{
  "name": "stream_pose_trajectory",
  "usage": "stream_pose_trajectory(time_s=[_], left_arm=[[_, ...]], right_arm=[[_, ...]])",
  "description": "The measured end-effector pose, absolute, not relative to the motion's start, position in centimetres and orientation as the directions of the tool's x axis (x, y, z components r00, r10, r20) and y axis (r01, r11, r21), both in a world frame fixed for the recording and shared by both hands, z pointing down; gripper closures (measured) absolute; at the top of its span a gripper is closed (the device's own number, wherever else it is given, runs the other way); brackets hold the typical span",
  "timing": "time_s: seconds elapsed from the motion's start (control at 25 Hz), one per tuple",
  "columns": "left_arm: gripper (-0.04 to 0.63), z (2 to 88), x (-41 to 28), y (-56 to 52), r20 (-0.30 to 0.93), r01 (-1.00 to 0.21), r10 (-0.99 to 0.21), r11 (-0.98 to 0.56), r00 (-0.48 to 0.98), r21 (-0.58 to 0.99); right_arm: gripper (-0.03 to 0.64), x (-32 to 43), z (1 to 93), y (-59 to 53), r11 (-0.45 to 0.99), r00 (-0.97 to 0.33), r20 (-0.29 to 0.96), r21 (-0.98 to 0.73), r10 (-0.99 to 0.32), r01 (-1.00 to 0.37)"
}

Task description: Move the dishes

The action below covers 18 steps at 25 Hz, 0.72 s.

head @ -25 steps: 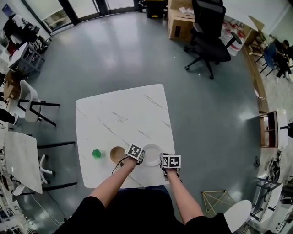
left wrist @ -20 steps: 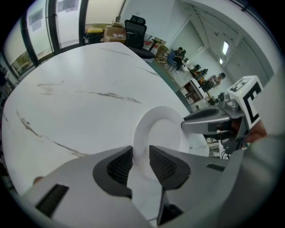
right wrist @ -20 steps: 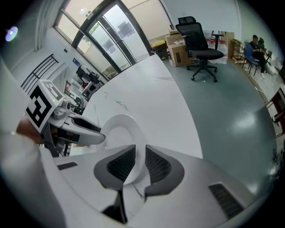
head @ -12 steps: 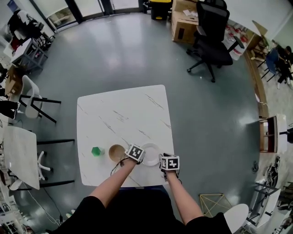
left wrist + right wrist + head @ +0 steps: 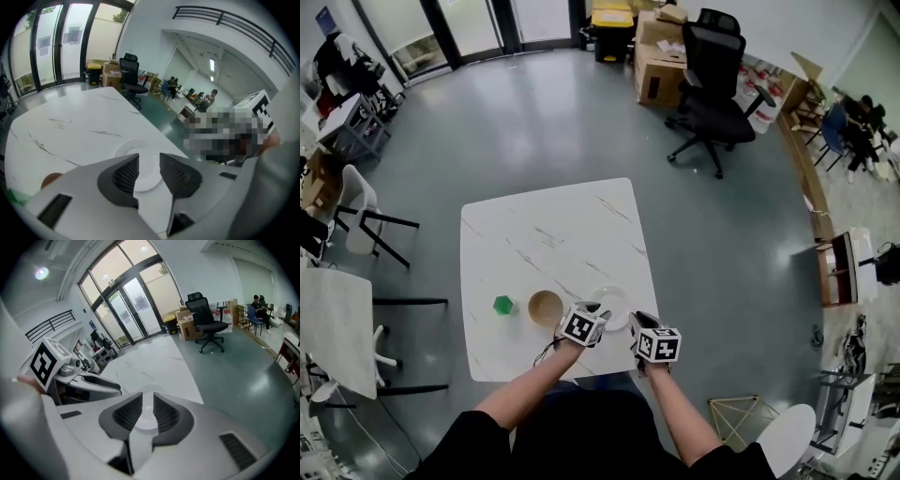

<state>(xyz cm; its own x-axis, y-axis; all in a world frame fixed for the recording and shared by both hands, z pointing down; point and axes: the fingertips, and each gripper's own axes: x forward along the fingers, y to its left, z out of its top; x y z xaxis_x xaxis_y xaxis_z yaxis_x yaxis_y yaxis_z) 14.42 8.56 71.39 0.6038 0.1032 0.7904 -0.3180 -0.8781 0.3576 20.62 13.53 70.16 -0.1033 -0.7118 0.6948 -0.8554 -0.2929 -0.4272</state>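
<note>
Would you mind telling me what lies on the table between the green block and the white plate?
The brown bowl sits between the green block and the white plate, clear of the block; the head view shows this.

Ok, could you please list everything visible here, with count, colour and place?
table: one, white marbled, centre
plate: one, white, table's near edge
bowl: one, brown, left of the plate
block: one, green, left of the bowl
office chair: one, black, floor beyond the table
box: one, brown, beside the office chair
left gripper: one, white, by the plate, jaws just opened, empty
right gripper: one, white, by the plate, jaws open, just closing slightly, empty
</note>
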Motion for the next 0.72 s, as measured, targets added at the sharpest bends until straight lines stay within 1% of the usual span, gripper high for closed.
stream_pose_trajectory(time_s=[0.08, 0.16, 0.28, 0.44, 0.56, 0.72], left_arm=[[0.464, 68.3, 13.0, 10.2, 0.728, -0.299, 0.081, -0.877, 0.680, 0.377], [0.540, 65.2, 10.8, 11.9, 0.654, -0.287, 0.042, -0.876, 0.756, 0.387], [0.574, 61.3, 6.0, 14.2, 0.551, -0.294, -0.052, -0.885, 0.833, 0.360], [0.578, 56.6, -1.3, 16.3, 0.432, -0.374, -0.203, -0.854, 0.879, 0.360], [0.578, 53.3, -5.4, 17.9, 0.345, -0.409, -0.282, -0.828, 0.895, 0.385], [0.578, 49.6, -9.6, 19.7, 0.259, -0.454, -0.383, -0.830, 0.887, 0.324]], right_arm=[[0.550, 18.6, 67.6, 14.4, -0.292, -0.074, 0.660, -0.426, -0.748, -0.856], [0.567, 16.2, 65.2, 15.4, -0.275, -0.051, 0.630, -0.409, -0.775, -0.870], [0.592, 11.4, 61.6, 16.8, -0.219, -0.036, 0.576, -0.366, -0.817, -0.904], [0.600, 4.0, 56.6, 19.2, -0.133, -0.022, 0.507, -0.268, -0.862, -0.954], [0.600, -0.1, 53.7, 20.6, -0.083, -0.028, 0.481, -0.208, -0.876, -0.975], [0.600, -4.2, 51.3, 22.3, -0.039, -0.043, 0.465, -0.166, -0.884, -0.985]])
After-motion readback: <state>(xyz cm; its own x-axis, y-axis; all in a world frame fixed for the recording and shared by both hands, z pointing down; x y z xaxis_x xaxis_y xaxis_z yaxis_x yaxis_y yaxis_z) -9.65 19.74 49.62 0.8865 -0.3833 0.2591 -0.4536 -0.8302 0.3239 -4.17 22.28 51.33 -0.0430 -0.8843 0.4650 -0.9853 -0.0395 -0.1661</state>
